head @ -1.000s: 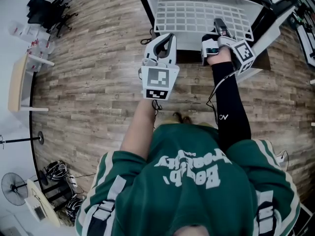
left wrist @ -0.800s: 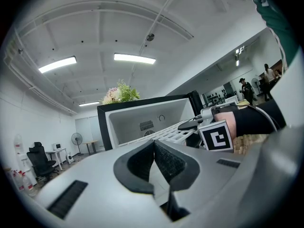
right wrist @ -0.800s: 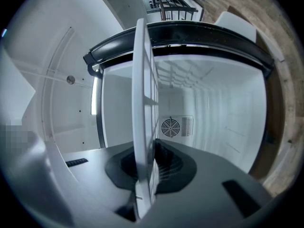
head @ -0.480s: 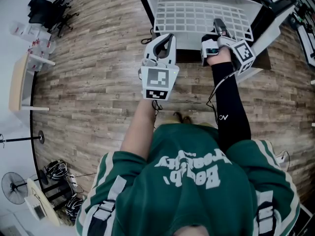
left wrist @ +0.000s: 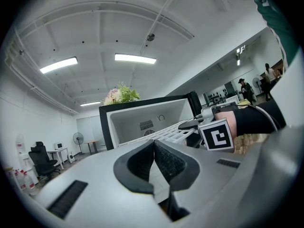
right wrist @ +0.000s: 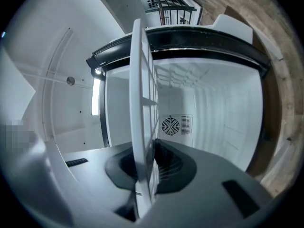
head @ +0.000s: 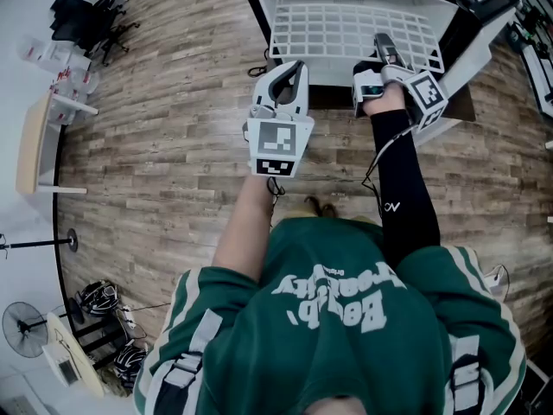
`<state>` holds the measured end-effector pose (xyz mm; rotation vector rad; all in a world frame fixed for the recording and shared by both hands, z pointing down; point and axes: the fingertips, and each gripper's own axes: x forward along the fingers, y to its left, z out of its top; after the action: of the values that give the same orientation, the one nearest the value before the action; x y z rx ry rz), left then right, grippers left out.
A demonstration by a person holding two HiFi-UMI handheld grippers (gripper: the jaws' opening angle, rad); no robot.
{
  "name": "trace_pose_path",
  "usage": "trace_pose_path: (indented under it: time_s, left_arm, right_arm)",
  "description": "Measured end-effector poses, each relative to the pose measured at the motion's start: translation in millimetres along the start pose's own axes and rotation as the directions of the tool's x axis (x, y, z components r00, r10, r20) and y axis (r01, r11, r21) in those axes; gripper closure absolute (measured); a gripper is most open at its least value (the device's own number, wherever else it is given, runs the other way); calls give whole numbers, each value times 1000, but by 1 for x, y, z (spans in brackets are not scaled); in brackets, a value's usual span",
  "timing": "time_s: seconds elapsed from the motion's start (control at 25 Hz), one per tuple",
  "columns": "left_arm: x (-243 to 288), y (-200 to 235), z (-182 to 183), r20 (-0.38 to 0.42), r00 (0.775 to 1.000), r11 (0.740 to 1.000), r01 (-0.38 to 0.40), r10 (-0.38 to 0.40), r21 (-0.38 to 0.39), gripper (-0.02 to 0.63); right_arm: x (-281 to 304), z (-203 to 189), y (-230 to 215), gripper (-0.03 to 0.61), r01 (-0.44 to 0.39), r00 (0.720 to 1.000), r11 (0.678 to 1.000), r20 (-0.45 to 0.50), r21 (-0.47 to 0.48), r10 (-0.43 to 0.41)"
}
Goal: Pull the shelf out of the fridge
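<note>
The small black fridge [head: 259,11] stands open on the floor, showing its white inside. A white wire shelf [head: 346,26] lies level in it, with its front edge at the opening. My right gripper [head: 383,43] is shut on that front edge near the right corner. In the right gripper view the shelf [right wrist: 141,103] runs edge-on between the pads of the right gripper [right wrist: 151,148]. My left gripper [head: 292,67] hovers in front of the shelf's left corner, apart from it. In the left gripper view the left gripper [left wrist: 154,148] is shut with nothing in it.
The fridge door [head: 488,24] hangs open at the right. A fan vent [right wrist: 174,125] sits in the fridge's back wall. Wood-plank floor [head: 164,137] spreads to the left. A small table [head: 34,145], office chairs [head: 82,20] and a floor fan [head: 24,331] stand far left.
</note>
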<state>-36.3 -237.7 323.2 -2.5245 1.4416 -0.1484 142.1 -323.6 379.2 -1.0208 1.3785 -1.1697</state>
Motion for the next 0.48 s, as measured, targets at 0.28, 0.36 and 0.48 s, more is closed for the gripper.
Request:
trace_pose_path:
  time_s: [0.28, 0.36, 0.48]
  left_arm:
    - [-1, -2, -2, -13, 1000, 1000, -3, 3, 1, 597]
    - [-1, -2, -2, -13, 1000, 1000, -2, 2, 1, 597]
    - [-1, -3, -1, -13, 1000, 1000, 1, -1, 1, 597]
  right_arm:
    - [-2, 1, 1, 537, 3, 1000, 1000, -8, 2, -3]
    - [-2, 0, 1, 537, 1, 1000, 1000, -9, 3, -1]
    - [-3, -1, 2, 537, 0, 1000, 1000, -12, 3, 0]
